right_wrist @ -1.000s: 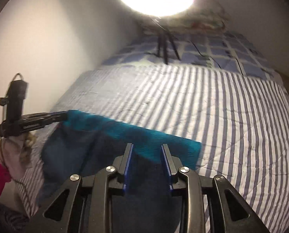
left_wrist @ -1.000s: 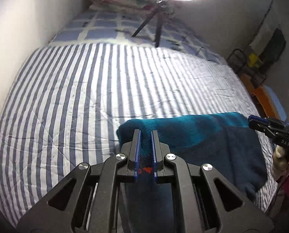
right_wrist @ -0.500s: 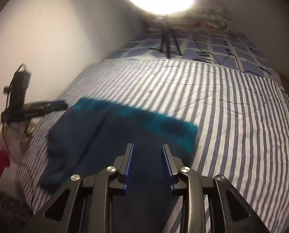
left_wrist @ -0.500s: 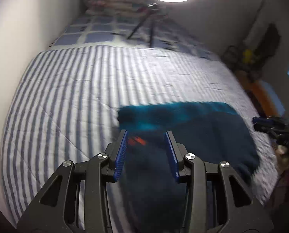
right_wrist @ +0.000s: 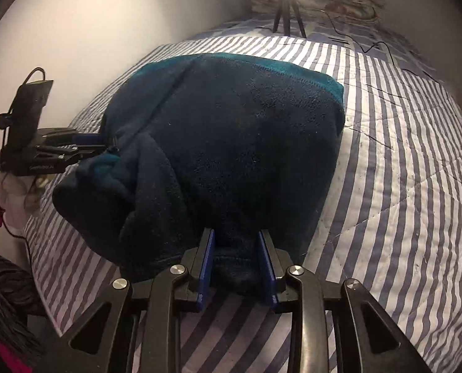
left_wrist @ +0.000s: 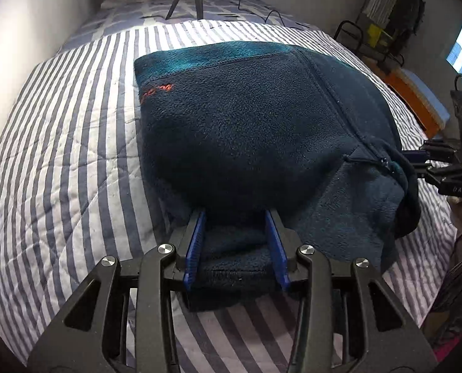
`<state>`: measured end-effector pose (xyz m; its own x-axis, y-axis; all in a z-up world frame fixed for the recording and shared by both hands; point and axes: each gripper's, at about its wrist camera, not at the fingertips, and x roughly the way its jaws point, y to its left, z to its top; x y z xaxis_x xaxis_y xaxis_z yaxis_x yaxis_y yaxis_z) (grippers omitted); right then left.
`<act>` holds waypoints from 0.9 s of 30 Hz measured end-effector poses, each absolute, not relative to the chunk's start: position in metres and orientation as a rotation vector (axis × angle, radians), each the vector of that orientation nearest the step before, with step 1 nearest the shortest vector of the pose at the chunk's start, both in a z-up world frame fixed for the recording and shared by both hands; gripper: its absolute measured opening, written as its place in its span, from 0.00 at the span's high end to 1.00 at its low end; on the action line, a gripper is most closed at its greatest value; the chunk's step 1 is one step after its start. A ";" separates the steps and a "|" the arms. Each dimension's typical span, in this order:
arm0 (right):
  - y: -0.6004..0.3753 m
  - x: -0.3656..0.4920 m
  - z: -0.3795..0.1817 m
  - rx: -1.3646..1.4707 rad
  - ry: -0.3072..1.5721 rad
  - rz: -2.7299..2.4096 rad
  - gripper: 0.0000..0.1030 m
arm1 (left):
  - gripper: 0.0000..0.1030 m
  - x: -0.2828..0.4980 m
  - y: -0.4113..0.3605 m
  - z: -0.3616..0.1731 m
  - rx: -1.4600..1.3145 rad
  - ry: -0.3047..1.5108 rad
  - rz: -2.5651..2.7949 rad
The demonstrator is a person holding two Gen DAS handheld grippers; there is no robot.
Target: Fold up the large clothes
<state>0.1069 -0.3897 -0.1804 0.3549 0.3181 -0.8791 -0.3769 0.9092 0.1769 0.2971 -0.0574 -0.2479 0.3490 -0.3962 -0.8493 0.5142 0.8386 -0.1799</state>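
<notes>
Fleece lies folded, both tools tilted down over it.

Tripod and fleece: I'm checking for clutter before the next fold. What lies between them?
Only bare striped quilt between tripod and fleece, seen in the right wrist view.

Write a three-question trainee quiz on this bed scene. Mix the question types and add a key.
1. True or false: the fleece garment lies on a plain white sheet.
2. What colour is the embroidery near the garment's far corner? A) orange-red B) yellow C) white
3. Fill in: at the far end of the bed, beyond the garment, stands a black ______.

Key
1. False: it lies on a striped quilt.
2. A
3. tripod
</notes>
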 end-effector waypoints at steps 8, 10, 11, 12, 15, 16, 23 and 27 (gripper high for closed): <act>-0.436 0.099 -0.144 0.096 1.023 0.519 0.24 | 0.33 0.307 0.014 -0.222 -0.108 1.095 -0.510; -0.453 0.112 -0.150 0.172 1.017 0.487 0.15 | 0.32 0.321 0.037 -0.228 -0.277 1.130 -0.485; -0.461 0.118 -0.155 0.216 1.028 0.476 0.15 | 0.32 0.328 0.047 -0.233 -0.387 1.155 -0.492; -0.469 0.127 -0.161 0.274 1.042 0.469 0.15 | 0.32 0.335 0.056 -0.239 -0.497 1.177 -0.505; -0.486 0.141 -0.176 0.411 1.064 0.463 0.14 | 0.32 0.347 0.068 -0.253 -0.663 1.197 -0.522; -0.489 0.146 -0.183 0.446 1.076 0.461 0.14 | 0.32 0.350 0.068 -0.256 -0.680 1.198 -0.533; -0.485 0.161 -0.213 0.480 1.159 0.491 0.10 | 0.32 0.376 0.043 -0.273 -0.701 1.236 -0.611; -0.486 0.165 -0.220 0.549 1.144 0.513 0.09 | 0.32 0.389 0.030 -0.287 -0.729 1.251 -0.628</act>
